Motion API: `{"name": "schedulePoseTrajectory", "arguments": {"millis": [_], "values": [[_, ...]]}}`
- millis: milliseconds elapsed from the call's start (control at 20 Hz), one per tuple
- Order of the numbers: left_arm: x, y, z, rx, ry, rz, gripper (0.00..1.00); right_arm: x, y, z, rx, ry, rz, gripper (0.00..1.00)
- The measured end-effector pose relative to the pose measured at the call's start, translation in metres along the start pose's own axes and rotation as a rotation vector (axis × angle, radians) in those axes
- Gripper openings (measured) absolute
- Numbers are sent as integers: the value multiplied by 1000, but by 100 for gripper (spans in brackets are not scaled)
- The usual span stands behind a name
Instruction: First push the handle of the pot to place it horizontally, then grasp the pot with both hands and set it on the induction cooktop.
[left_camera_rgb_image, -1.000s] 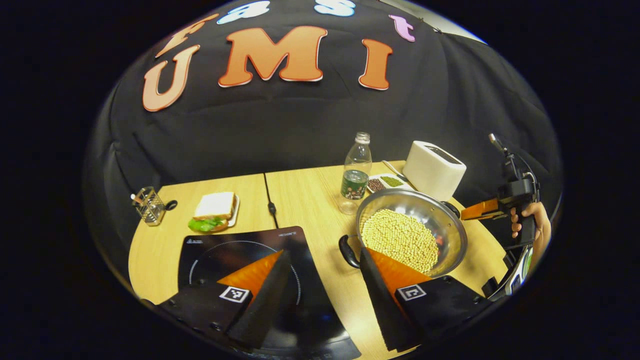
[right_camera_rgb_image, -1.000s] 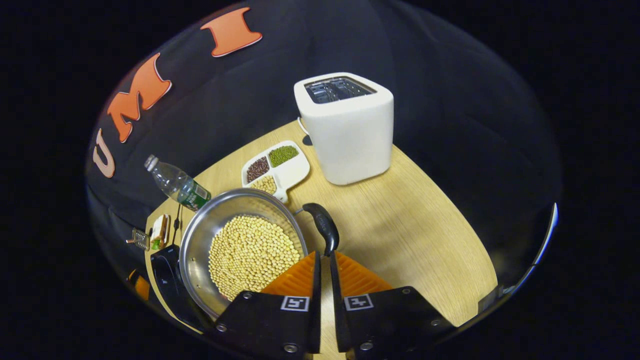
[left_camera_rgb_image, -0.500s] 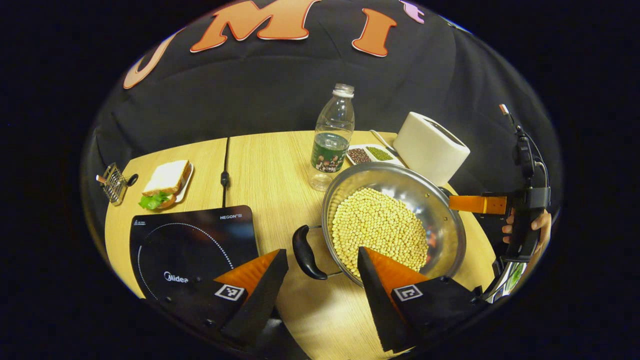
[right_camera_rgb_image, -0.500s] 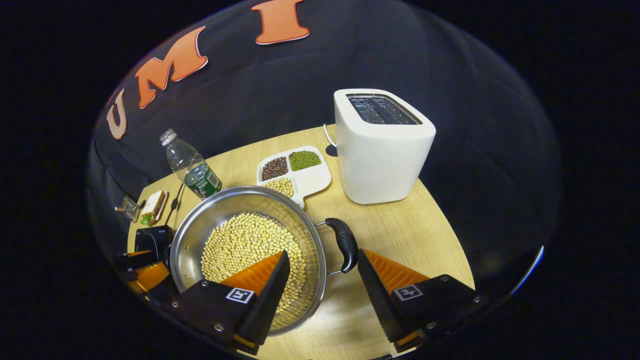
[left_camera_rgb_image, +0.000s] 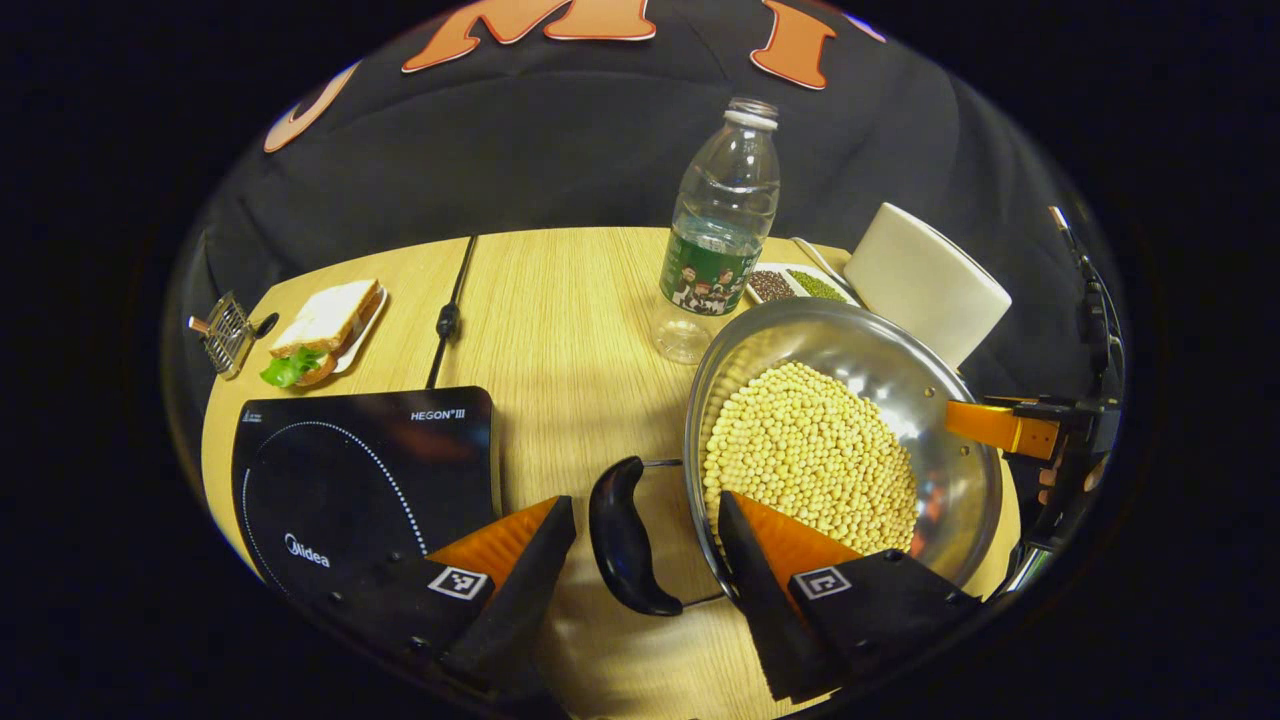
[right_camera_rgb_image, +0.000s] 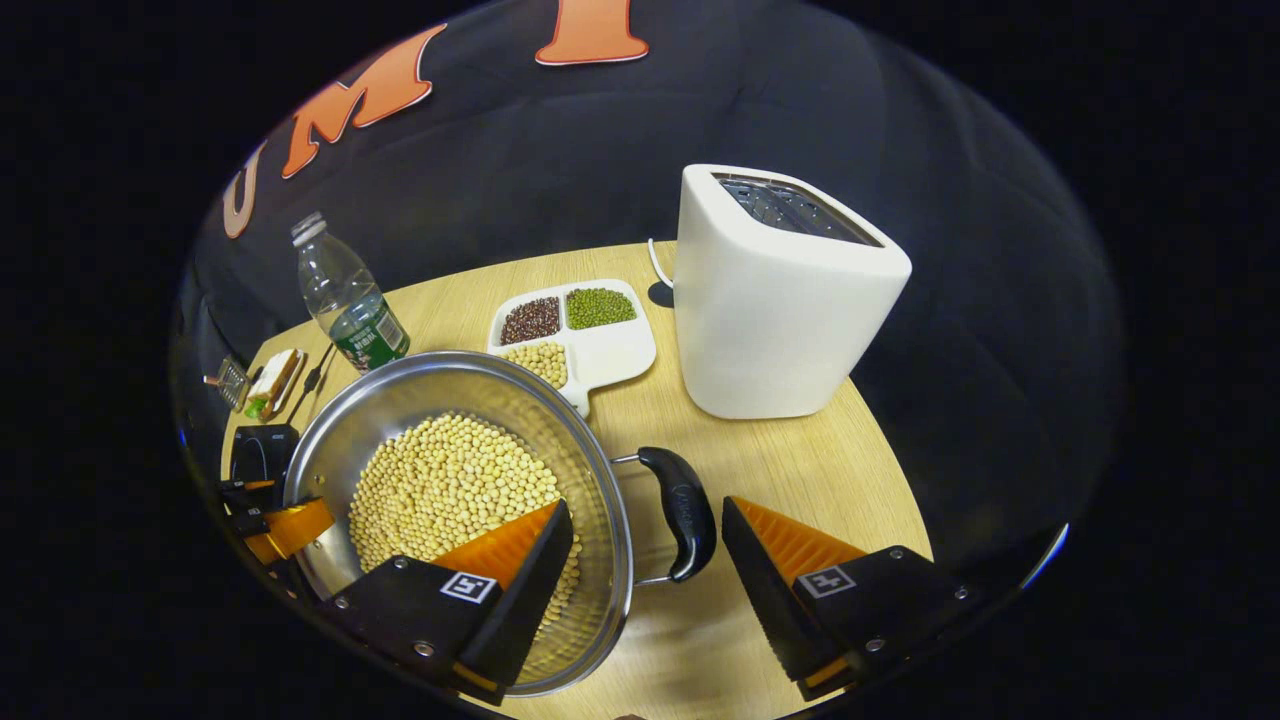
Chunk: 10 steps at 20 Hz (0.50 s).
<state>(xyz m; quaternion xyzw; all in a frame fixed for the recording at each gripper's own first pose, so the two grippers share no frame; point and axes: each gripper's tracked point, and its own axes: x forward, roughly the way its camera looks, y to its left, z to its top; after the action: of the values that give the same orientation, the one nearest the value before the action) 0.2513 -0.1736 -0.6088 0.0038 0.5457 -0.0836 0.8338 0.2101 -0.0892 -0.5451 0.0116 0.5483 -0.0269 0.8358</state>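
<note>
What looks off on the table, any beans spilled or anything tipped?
Nothing stands out. The beans sit inside the pot, none on the table. The bottle and toaster stand upright, and the sandwich is on its plate.

steel pot (left_camera_rgb_image: 940, 400) full of soybeans (left_camera_rgb_image: 810, 460) sits upright on the table, right of the black induction cooktop (left_camera_rgb_image: 360, 470), well apart.

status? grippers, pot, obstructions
Left gripper open, straddling left handle. Right gripper open, straddling right handle. Pot on table, off cooktop. Path looks open.
</note>
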Motion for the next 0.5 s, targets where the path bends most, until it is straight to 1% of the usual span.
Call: {"name": "schedulePoseTrajectory", "arguments": {"millis": [150,250,300,350,400,450,500], "values": [[12,-4,-2,-5,-10,22,99,9,-4,1,-40,-12,-22,94],[20,-5,-2,-5,-29,42,95,12,-7,3,-55,-26,-37,94],[24,-4,-2,-3,-40,54,97,13,-8,6,-66,-39,-43,94],[25,-4,-1,-6,-51,68,94,13,-9,8,-72,-51,-47,94],[26,-3,-1,-9,-65,77,96,13,-7,9,-69,-54,-38,94],[26,-3,0,-16,-74,85,93,15,-5,9,-67,-54,-30,93],[26,-3,2,-17,-90,91,96,16,-3,8,-72,-53,-24,91]]}}
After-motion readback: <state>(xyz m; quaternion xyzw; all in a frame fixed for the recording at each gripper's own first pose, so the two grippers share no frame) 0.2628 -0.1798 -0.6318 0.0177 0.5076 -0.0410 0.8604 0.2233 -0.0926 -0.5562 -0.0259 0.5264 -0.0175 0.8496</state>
